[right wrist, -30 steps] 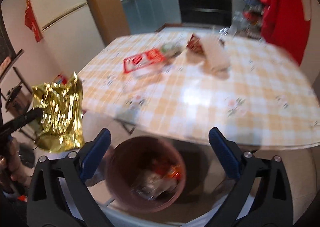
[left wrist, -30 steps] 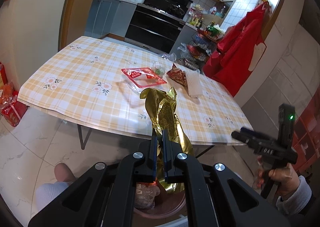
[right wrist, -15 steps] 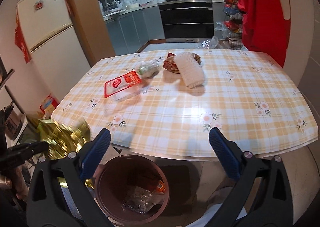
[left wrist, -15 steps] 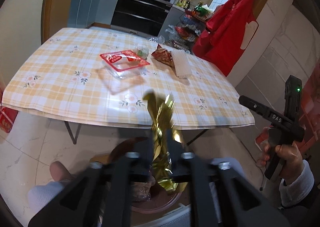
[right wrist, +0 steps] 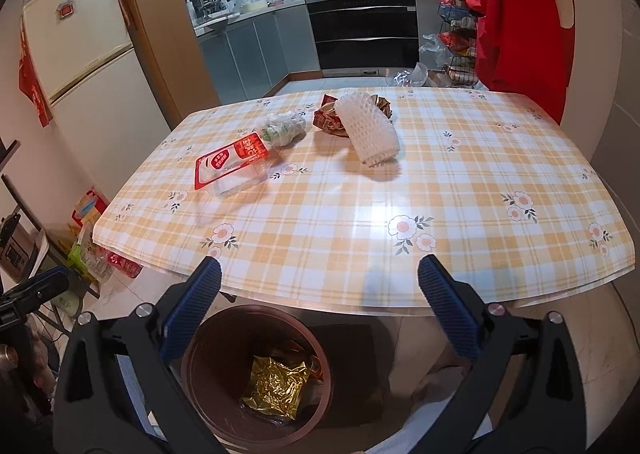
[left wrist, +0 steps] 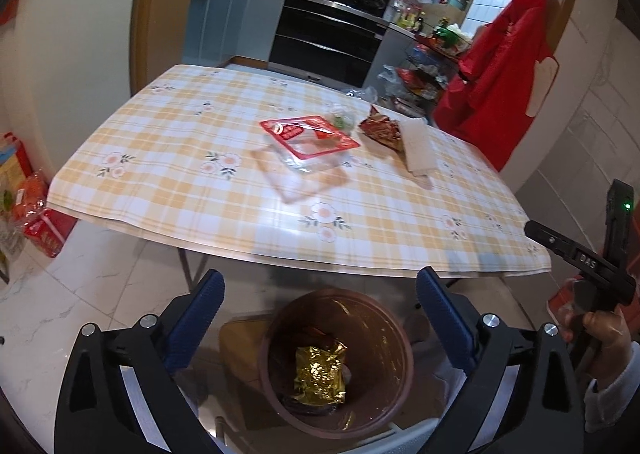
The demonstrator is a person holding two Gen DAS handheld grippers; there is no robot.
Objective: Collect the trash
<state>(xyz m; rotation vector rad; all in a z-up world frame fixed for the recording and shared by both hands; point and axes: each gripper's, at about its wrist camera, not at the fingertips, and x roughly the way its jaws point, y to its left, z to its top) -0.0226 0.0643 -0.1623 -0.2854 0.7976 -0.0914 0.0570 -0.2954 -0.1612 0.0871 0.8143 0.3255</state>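
A crumpled gold foil wrapper (left wrist: 320,374) (right wrist: 276,388) lies inside the brown trash bin (left wrist: 272,326) (right wrist: 192,354) on the floor at the table's near edge. My left gripper (left wrist: 319,282) hangs above the bin, its jaws opening wide with nothing between them. My right gripper (right wrist: 319,266) is open and empty over the table edge and bin. On the checked table (left wrist: 180,158) (right wrist: 480,194) lie a red-and-clear plastic tray (left wrist: 308,142) (right wrist: 232,164), a clear bag with green inside (right wrist: 282,128), a red-brown snack bag (left wrist: 380,128) (right wrist: 326,120) and a white foam net (left wrist: 416,148) (right wrist: 370,130).
A fridge (right wrist: 80,46) stands at the left, with bags (left wrist: 40,214) on the floor below it. A red apron (left wrist: 500,94) hangs at the right. An oven and cabinets (right wrist: 364,34) fill the back wall. A hand (left wrist: 600,330) holds the right gripper's handle.
The left jaws went from shut on the gold wrapper to wide apart, and the wrapper dropped into the bin. The right gripper swung from the left to face the table squarely.
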